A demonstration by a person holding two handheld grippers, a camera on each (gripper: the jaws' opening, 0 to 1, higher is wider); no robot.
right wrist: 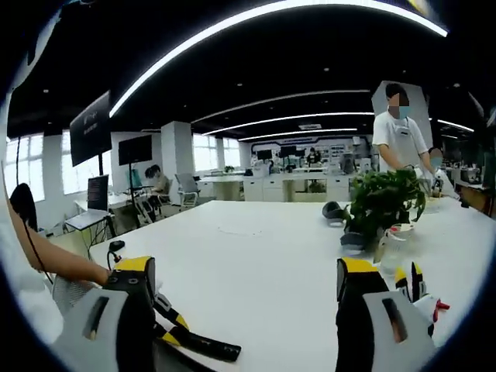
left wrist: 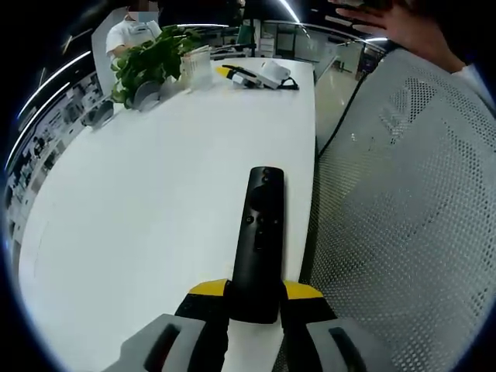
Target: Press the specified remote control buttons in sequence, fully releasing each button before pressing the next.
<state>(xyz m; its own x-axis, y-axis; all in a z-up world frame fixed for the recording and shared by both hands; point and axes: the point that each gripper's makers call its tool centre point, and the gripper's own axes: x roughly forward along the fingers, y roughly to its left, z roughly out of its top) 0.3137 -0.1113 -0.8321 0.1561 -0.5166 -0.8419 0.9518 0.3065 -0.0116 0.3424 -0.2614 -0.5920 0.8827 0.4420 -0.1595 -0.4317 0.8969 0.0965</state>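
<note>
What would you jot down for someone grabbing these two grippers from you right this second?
Left gripper: shut on the black remote control, which points away over the white table, buttons up.
Right gripper: open, holding nothing, raised over the table toward the potted plant.
Done: remote is gripped. No button is being pressed now.
Left: bring the right gripper over and press the buttons one at a time.

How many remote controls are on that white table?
1. A black remote control lies near the table's right edge, its near end clamped between the left gripper's yellow-tipped jaws. Others could be hidden behind the plant or the clutter at the far end.
</note>
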